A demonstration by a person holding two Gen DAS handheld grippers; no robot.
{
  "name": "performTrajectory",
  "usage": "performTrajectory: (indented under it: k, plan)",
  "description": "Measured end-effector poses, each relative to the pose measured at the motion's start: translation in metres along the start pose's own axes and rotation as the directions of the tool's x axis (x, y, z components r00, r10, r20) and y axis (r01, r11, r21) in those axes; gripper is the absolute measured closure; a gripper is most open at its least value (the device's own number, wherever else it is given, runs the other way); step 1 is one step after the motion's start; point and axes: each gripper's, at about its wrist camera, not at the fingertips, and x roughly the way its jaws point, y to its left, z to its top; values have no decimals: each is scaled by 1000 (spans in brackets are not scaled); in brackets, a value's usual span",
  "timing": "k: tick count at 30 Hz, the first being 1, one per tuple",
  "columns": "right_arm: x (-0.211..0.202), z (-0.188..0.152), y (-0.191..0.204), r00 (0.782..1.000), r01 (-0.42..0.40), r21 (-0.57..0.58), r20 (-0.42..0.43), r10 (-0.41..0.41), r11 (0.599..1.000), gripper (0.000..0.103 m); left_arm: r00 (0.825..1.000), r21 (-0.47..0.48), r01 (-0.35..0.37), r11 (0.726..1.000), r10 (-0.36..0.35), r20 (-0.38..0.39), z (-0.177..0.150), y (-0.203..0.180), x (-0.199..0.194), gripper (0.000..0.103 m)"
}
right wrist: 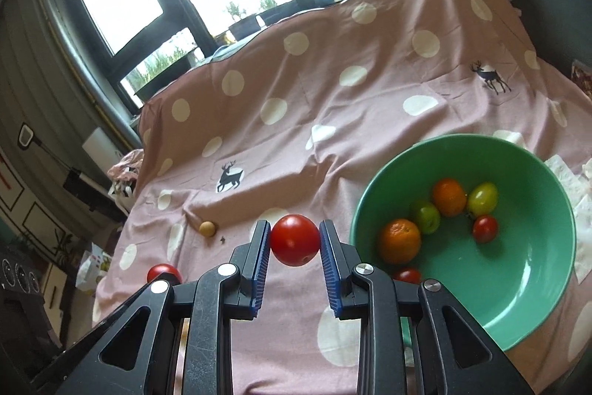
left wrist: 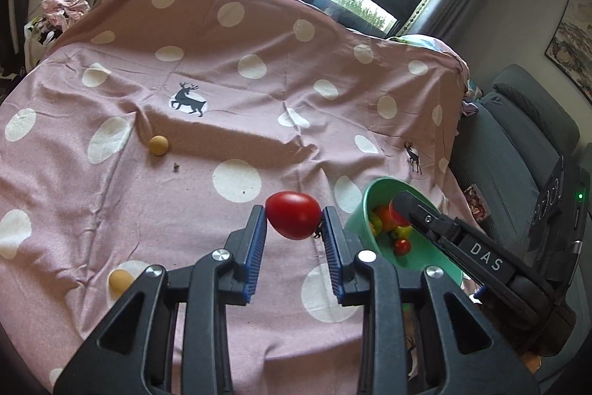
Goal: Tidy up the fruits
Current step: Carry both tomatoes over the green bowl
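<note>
We count two red tomatoes in our grippers: the left gripper (left wrist: 293, 221) clamps one red tomato (left wrist: 293, 219) above the pink dotted cloth (left wrist: 236, 106); the right gripper (right wrist: 295, 239) pinches the other tomato (right wrist: 295, 239) just left of the green bowl (right wrist: 518, 284); two tan balls lie loose on the cloth, one far left (left wrist: 158, 145), one near left (left wrist: 119, 280); the bowl holds two oranges (right wrist: 399, 241), two green tomatoes (right wrist: 482, 198) and one small red tomato (right wrist: 484, 228); another small red one (right wrist: 407, 274) shows at its near rim, though we cannot tell whether it lies inside.
</note>
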Motion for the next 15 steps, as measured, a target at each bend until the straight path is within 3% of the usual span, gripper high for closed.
performTrajectory:
  k: [6, 15]
  plan:
    - [-17, 6, -36, 1000, 10, 101, 6, -11, 995, 74, 997, 58, 76, 995, -74, -29, 1, -40, 23, 73]
    - [-41, 10, -83, 981, 175, 195, 52, -188, 965, 74, 979, 143, 175, 974, -156, -132, -6, -93, 64, 73]
